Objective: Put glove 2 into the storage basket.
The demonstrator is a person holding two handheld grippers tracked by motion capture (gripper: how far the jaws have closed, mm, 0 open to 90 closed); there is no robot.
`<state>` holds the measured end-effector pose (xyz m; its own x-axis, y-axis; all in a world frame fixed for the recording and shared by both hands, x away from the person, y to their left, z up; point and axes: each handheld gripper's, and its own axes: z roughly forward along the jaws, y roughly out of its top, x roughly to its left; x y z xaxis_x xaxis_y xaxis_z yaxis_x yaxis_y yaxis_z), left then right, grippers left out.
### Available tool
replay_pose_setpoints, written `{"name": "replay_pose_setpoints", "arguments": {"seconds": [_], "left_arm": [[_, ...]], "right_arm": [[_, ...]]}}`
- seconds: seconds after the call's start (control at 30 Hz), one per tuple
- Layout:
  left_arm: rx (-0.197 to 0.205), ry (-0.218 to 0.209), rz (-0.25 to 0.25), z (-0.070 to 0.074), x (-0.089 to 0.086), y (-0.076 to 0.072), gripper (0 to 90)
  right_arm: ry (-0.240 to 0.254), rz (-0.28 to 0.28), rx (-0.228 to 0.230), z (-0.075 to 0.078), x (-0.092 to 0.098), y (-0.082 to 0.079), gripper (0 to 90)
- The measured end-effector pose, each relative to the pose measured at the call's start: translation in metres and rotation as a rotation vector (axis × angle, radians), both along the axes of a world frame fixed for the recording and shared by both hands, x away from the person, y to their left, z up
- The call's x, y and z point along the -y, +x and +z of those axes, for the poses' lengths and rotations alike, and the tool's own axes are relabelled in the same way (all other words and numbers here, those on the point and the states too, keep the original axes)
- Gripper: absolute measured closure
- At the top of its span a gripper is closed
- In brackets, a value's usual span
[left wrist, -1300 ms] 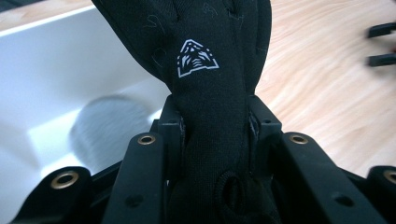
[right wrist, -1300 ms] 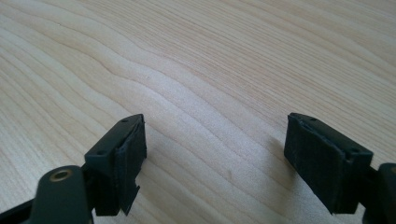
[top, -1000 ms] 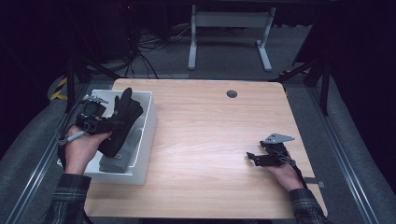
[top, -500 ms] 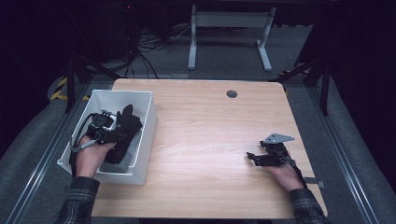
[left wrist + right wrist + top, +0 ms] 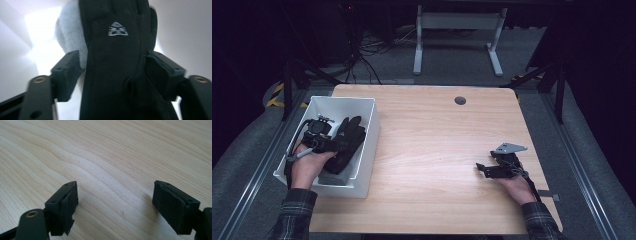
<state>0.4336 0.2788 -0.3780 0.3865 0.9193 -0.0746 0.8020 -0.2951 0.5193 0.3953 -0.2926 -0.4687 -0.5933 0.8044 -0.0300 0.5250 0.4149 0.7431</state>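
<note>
While the left gripper [image 5: 343, 141] is opening over the white bin [image 5: 368, 131], jaws just parting and no longer pinching the black glove [image 5: 117, 65] lying inside, it should be lifting straight up; the right gripper [image 5: 484, 169] is resting open on the desk [image 5: 437, 150].

At the left of the high view a bin [image 5: 367, 142] sits on the left edge of the table [image 5: 437, 145]. Inside the bin lies a glove [image 5: 348, 145], with the left gripper [image 5: 334, 142] just left of it and a folded cloth [image 5: 332, 176] below it. At the lower right of the frame the right gripper [image 5: 484, 169] rests on the table, well apart from the bin. A round grommet [image 5: 460, 100] sits near the table's upper edge.
</note>
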Motion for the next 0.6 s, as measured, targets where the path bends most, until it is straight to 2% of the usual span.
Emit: {"name": "replay_pose_setpoints", "arguments": {"seconds": [0.2, 0.3, 0.37, 0.6], "left_arm": [[0.041, -0.003, 0.012, 0.012, -0.002, -0.002, 18.1], [0.065, -0.021, 0.004, 0.022, -0.001, -0.004, 16.8], [0.08, -0.024, -0.021, 0.029, 0.002, -0.006, 16.8], [0.11, -0.079, -0.067, 0.045, 0.012, -0.009, 16.6]], "right_arm": [[0.0, 0.0, 0.0, 0.0, 0.0, 0.0, 21.1], [0.0, 0.0, 0.0, 0.0, 0.0, 0.0, 21.1], [0.0, -0.001, 0.0, 0.0, 0.0, 0.0, 21.0], [0.0, -0.001, 0.0, 0.0, 0.0, 0.0, 21.0]]}}
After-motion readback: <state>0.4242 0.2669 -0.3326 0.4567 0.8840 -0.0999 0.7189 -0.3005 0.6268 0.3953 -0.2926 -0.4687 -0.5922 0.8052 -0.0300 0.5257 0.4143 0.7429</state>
